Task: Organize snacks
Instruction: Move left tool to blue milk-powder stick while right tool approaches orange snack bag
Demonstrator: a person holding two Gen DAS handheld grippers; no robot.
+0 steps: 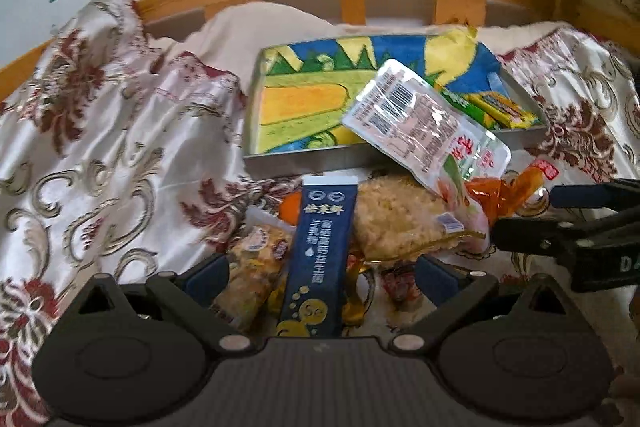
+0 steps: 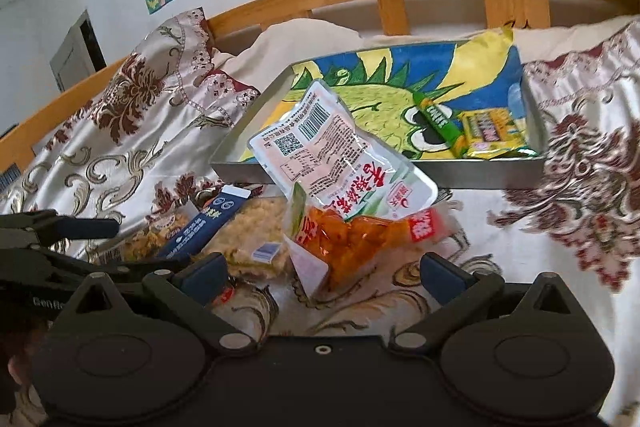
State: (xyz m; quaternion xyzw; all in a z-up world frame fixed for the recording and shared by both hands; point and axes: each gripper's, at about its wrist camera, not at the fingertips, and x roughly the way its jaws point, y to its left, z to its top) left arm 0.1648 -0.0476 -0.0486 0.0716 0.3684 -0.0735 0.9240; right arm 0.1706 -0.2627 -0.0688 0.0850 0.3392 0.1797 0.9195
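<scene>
Your left gripper (image 1: 322, 281) is spread wide and holds nothing; its fingers straddle the dark blue sachet stick (image 1: 320, 255), which lies on the floral bedspread (image 1: 100, 147) among the loose snacks. Your right gripper (image 2: 322, 277) is likewise released and empty, hovering just short of the orange snack pouch (image 2: 360, 243). The snack pile sits directly in front of the metal tray (image 2: 460, 175): a white barcode pouch (image 2: 320, 147) leans over the tray's near wall, with a rice-crisp pack (image 1: 396, 219) and a clear-wrapped biscuit pack (image 1: 256, 263) on either side of the sachet stick. Inside the tray, at its right end, a green stick pack (image 2: 438, 121) and a yellow snack pack (image 2: 494, 135) already lie on the drawn liner. Expect every item to be light. The film pouches are probably soft and slippery, so take them across a sealed edge or a flat corner, not the bulging middle. The rice-crisp pack will likely crumble under pressure; close gently on its seam. Take the sachet stick across its narrow width near the middle, where it appears stiffest. The bedspread is glossy and yielding, so items may slide or sink as you press down.
</scene>
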